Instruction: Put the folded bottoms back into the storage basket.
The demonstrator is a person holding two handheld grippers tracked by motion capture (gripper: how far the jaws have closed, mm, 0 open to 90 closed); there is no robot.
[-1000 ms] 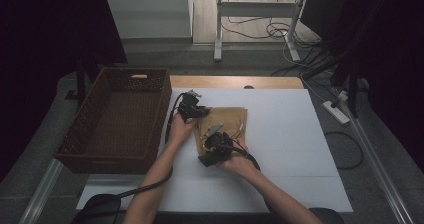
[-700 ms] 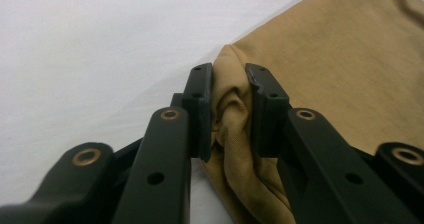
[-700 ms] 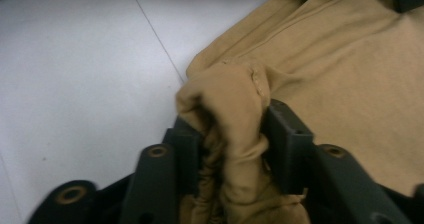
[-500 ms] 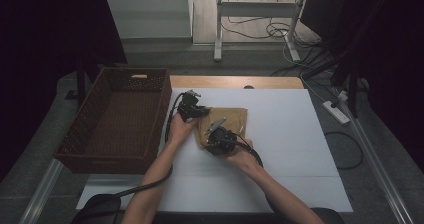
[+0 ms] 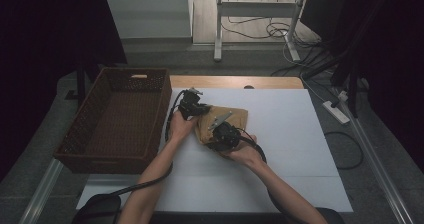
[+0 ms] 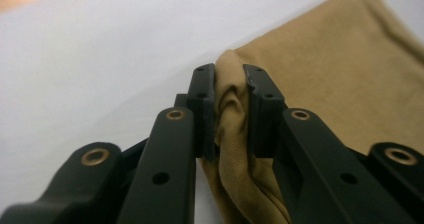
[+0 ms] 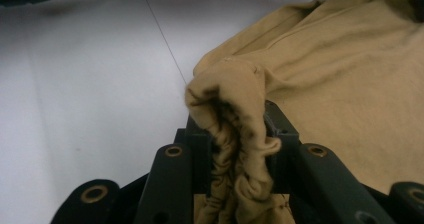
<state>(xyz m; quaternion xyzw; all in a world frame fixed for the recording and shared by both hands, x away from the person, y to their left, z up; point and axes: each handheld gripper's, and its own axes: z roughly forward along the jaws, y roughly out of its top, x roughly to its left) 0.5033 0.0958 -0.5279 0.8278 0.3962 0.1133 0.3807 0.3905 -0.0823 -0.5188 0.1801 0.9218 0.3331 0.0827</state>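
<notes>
A tan cloth [image 5: 236, 116] lies crumpled on the white table [image 5: 300, 149]. My left gripper [image 5: 202, 111] is at the cloth's left edge. In the left gripper view the gripper [image 6: 229, 84] is shut on a bunched fold of the cloth [image 6: 320, 84]. My right gripper [image 5: 213, 132] is at the cloth's near-left corner. Its jaws have just closed, and in the right gripper view the gripper [image 7: 232, 121] is shut on a gathered wad of the cloth [image 7: 350, 69], which bulges over the tips. The rest of the cloth lies flat beyond.
A brown wicker basket [image 5: 80, 129] stands against the table's left side. A wooden strip [image 5: 235, 81] runs along the far edge. On the floor to the right are a power strip [image 5: 336, 111] and cables [image 5: 350, 154]. Bare white table extends to the right and front.
My right gripper has shifted slightly away from the person and risen, and the cloth's near corner now sits bunched up in it. The left gripper has stayed in place.
</notes>
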